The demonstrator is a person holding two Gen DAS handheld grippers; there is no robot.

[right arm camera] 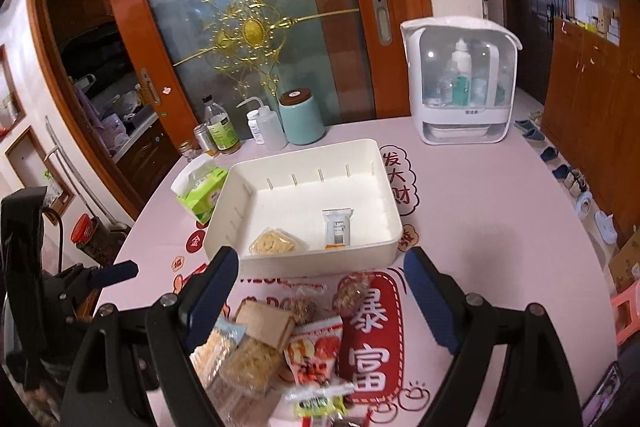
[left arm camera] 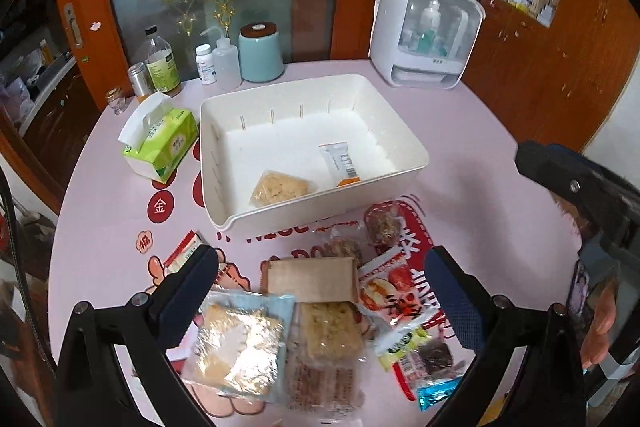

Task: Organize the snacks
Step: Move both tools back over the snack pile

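Clear-wrapped snacks (left arm camera: 280,327) heaped before white bin (left arm camera: 404,135); both hand-held grippers (left arm camera: 320,291) (right arm camera: 320,291) spread, empty.

Bin: a white box (left arm camera: 404,143) with an open top, sitting flat on the table.
In the bin: a clear bag of yellow crispy snack (left arm camera: 282,187) and a white packet (left arm camera: 340,163), both lying flat, a little apart.
Pile: many snack packs (left arm camera: 320,331) in a heap, just in front of the bin.
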